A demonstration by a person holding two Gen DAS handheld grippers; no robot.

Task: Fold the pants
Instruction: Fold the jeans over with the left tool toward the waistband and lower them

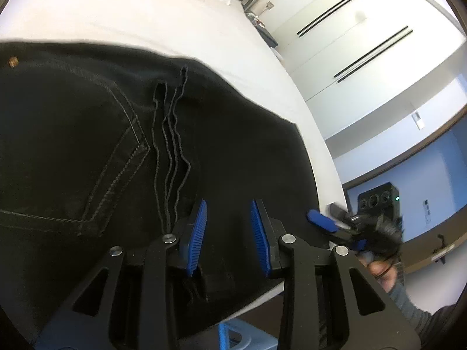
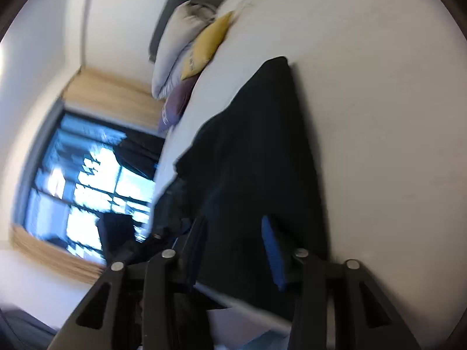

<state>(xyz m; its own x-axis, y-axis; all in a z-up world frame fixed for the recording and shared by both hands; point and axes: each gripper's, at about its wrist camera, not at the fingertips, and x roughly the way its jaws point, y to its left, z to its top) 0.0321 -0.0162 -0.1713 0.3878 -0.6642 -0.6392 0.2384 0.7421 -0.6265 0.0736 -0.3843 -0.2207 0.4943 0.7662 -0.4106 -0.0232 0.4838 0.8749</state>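
From my seat at the remote station, the left wrist camera looked down on the black pants (image 1: 122, 134), which lay spread on the white bed (image 1: 163, 20) with a stitched back pocket (image 1: 96, 157) and a rippled seam (image 1: 172, 151) facing up and a small brass rivet (image 1: 12, 61) near the left edge of the view. The cloth reached the near edge of the mattress and ran under my tool. My left gripper (image 1: 229, 227) hung just over that near part of the pants, its blue ribbed pads (image 1: 198, 233) standing a little apart with only flat fabric showing in the gap; I could not see them pinching any fold, so I read it as released. Off to the right in the same view my right gripper (image 1: 329, 221) showed blurred at the bed's edge, held by a hand (image 1: 382, 271) in a grey sleeve (image 1: 408, 303). Its own camera was tilted hard and smeared, but it showed the pants (image 2: 262, 151) as a long dark strip running up the bed (image 2: 379, 116) towards the pillows (image 2: 181, 46), one of them yellow (image 2: 210, 43). The right gripper (image 2: 233, 239) sat over the near end of that strip, jaws parted, nothing clamped between them that I could see. A bright window (image 2: 84, 180) filled the left of that view.
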